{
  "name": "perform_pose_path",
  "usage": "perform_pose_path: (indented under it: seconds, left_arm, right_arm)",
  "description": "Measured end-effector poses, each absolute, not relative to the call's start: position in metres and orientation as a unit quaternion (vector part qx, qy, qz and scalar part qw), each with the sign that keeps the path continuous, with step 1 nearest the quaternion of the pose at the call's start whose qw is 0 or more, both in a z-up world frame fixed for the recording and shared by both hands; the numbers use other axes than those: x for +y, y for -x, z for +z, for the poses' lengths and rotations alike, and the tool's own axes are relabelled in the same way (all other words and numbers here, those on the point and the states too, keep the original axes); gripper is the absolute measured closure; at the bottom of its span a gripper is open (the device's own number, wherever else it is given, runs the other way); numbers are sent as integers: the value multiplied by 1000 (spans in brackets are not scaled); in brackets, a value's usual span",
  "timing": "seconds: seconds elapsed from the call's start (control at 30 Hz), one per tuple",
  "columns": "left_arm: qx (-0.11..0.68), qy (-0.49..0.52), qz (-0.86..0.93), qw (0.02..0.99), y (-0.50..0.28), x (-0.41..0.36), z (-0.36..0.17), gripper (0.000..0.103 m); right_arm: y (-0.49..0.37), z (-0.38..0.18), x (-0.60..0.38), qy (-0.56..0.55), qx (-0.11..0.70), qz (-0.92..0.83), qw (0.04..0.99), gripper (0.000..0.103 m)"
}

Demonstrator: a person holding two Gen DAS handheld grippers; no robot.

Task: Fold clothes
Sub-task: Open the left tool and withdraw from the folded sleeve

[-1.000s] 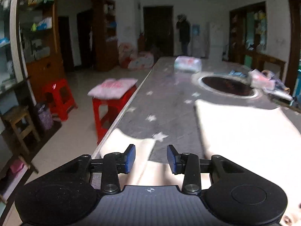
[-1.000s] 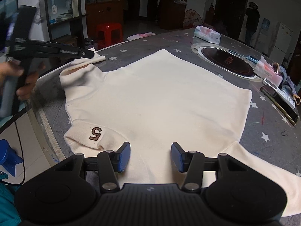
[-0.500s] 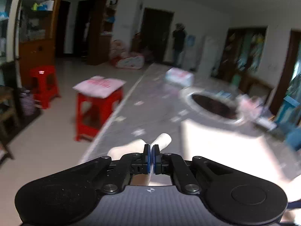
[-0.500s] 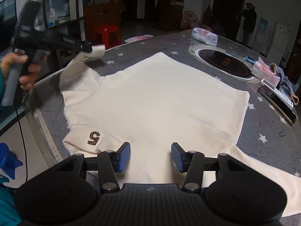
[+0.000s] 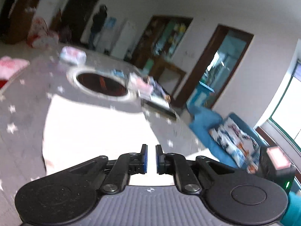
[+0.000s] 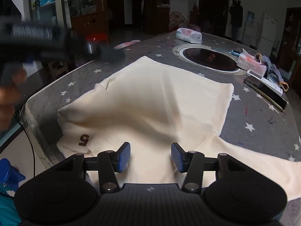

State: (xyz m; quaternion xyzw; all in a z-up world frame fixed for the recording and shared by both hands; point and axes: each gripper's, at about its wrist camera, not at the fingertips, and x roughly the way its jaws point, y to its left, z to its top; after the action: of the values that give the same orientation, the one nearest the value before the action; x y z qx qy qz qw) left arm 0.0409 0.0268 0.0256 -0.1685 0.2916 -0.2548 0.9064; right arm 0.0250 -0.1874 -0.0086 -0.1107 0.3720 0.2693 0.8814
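A cream sweater (image 6: 169,86) lies spread on the grey star-patterned table (image 6: 254,116), its collar tag with a brown "5" (image 6: 84,139) near the front left edge. Its left sleeve (image 6: 120,111) is flopped over the body, blurred in motion. My left gripper (image 6: 112,54) is a dark blur above the table's left edge. In its own view the left gripper (image 5: 151,157) hovers over the sweater (image 5: 94,128), jaws opening with a narrow gap and nothing between them. My right gripper (image 6: 150,155) stands open above the sweater's near edge, empty.
A round black hob (image 6: 209,58) is set into the table beyond the sweater. Tissue packs (image 6: 189,35), a phone and a remote (image 6: 265,89) lie along the far and right side. A person (image 6: 236,17) stands far back. A blue sofa (image 5: 216,131) sits past the table's right edge.
The left gripper shut on the sleeve end, lifted it and swung right over the sweater, then its jaws parted. The sleeve now drapes across the body. The right gripper barely moved.
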Motion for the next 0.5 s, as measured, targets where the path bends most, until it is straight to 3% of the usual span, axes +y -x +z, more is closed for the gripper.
perform_pose_path:
  seconds: [0.3, 0.43, 0.5]
  left_arm:
    - [318, 121, -140, 930, -21, 91, 1, 85]
    - [340, 104, -112, 928, -10, 106, -14, 74]
    - [345, 96, -105, 928, -6, 110, -19, 73]
  right_arm:
    - [-30, -3, -203, 67, 384, 276, 878, 55]
    - [-47, -10, -205, 52, 392, 250, 884, 58]
    - [-55, -15, -204, 45, 401, 240, 883, 59]
